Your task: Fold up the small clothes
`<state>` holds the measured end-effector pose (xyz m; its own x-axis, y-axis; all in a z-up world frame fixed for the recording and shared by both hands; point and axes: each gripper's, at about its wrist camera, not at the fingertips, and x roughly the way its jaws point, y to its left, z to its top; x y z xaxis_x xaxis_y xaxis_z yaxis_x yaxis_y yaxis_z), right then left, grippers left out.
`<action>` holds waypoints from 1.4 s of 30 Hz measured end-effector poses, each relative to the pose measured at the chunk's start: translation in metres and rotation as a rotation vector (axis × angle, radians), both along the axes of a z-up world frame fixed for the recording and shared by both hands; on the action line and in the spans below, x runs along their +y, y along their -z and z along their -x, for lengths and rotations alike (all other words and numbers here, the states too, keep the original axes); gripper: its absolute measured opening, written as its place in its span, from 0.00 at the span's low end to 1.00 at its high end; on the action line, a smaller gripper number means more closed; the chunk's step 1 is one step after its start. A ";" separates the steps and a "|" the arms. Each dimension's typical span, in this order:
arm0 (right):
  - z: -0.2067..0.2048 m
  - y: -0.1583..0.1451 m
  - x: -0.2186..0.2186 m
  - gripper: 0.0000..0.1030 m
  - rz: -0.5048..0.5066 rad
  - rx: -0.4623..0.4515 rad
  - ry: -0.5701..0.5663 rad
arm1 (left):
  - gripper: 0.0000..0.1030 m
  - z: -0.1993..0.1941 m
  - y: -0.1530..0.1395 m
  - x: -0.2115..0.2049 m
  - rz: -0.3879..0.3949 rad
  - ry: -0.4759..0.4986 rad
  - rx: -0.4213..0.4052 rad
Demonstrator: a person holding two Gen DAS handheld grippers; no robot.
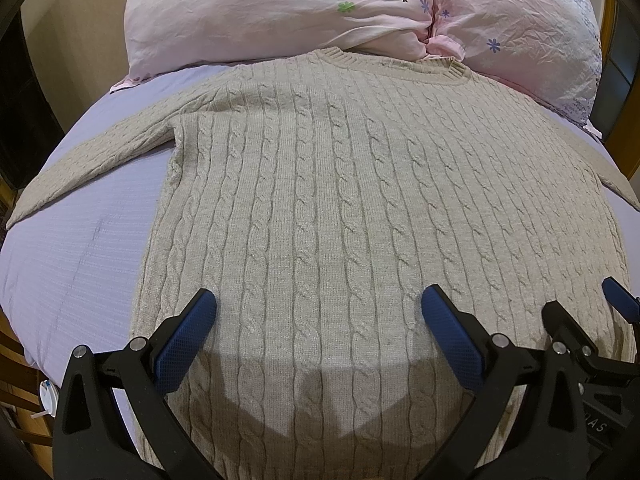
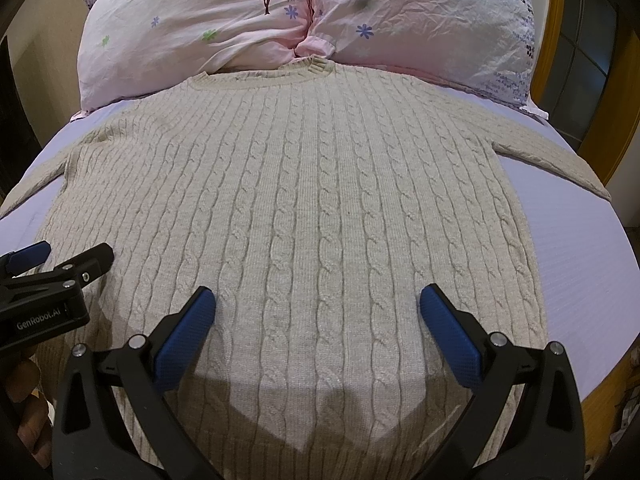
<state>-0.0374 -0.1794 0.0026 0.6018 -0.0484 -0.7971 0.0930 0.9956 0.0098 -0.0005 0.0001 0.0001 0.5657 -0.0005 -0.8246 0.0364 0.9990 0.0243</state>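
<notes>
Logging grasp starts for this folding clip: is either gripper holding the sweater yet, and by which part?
Nothing is held. The left gripper and right gripper both hover open above the sweater near its lower body.

Sweater (image 1: 340, 208) hem and sleeve ends beyond frame edges.

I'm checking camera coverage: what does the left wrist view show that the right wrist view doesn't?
Only the left wrist view shows the whole left sleeve stretched across the sheet. Only the right wrist view shows the right sleeve out to its end. Both show the beige sweater lying flat, the pink pillows, and both grippers open above the hem: left gripper, right gripper.
</notes>
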 end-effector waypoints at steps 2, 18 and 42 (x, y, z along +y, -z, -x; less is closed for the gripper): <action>0.000 0.000 0.001 0.98 0.000 0.002 -0.001 | 0.99 0.000 0.000 0.000 0.000 0.000 -0.001; 0.000 -0.034 -0.099 0.98 -0.319 -0.162 0.061 | 0.99 0.008 0.000 0.004 0.016 0.061 -0.048; -0.038 -0.015 -0.445 0.06 -0.636 -0.304 0.889 | 0.99 -0.021 -0.035 0.233 0.477 -0.337 -0.339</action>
